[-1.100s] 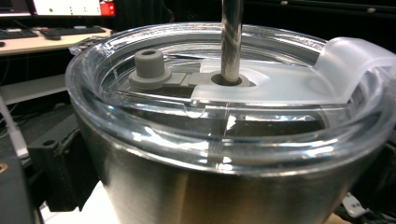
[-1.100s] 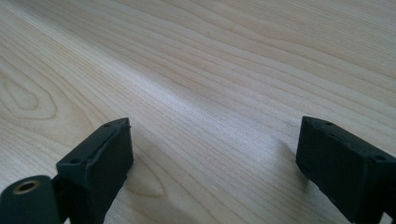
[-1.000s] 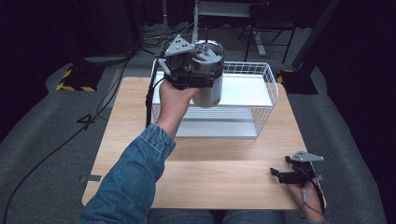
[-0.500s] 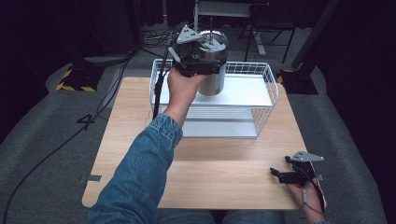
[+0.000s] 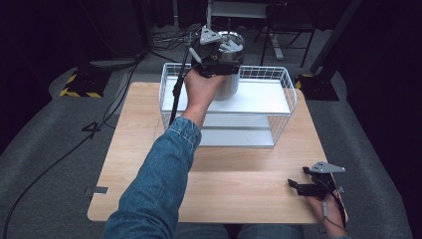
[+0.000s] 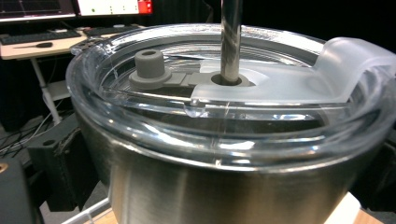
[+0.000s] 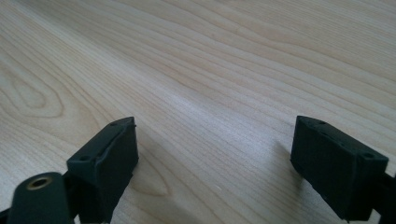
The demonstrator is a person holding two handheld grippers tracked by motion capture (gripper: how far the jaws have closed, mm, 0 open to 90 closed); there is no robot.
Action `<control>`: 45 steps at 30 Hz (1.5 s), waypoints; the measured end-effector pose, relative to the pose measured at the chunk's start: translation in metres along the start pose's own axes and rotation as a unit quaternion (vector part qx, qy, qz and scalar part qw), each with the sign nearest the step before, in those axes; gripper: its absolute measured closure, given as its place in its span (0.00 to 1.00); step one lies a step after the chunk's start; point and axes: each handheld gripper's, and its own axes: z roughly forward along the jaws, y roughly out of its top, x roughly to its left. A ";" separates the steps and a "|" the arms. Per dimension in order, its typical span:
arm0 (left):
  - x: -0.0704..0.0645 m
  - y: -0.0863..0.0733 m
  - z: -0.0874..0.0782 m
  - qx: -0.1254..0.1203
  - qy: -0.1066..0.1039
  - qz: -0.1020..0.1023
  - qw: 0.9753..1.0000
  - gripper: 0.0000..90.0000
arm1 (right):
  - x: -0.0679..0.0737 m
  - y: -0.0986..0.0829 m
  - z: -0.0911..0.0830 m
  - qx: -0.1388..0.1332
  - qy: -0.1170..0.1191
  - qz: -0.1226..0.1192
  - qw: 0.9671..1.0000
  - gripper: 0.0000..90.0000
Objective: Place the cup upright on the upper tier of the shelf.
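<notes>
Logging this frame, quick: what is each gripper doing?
Left gripper: shut on the steel tumbler.
Right gripper: open, holding nothing, over the wooden table.

I note the tumbler (image 6: 196,186) body is brushed steel w/ a satin sheen, its lid (image 6: 233,116) clear glossy plastic, straw (image 6: 231,42) polished metal. Basket (image 5: 283,107) is white coated wire, smooth; table (image 5: 239,194) is pale wood, matt, visible grain. Right gripper (image 7: 215,172) pads look matt black plastic, slightly rough; sleeve (image 5: 154,189) is blue denim cloth.
</notes>
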 end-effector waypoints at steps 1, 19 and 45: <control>0.001 0.000 0.002 0.003 0.003 -0.002 1.000 0.04 | 0.000 0.000 0.000 0.000 0.000 -0.001 1.000 0.17; 0.009 -0.005 0.014 0.020 0.013 -0.020 1.000 0.04 | 0.000 0.000 0.000 0.001 0.002 -0.001 1.000 0.17; 0.008 -0.016 0.019 0.033 0.024 -0.010 0.999 0.03 | 0.001 0.000 0.000 0.000 0.001 -0.002 1.000 0.17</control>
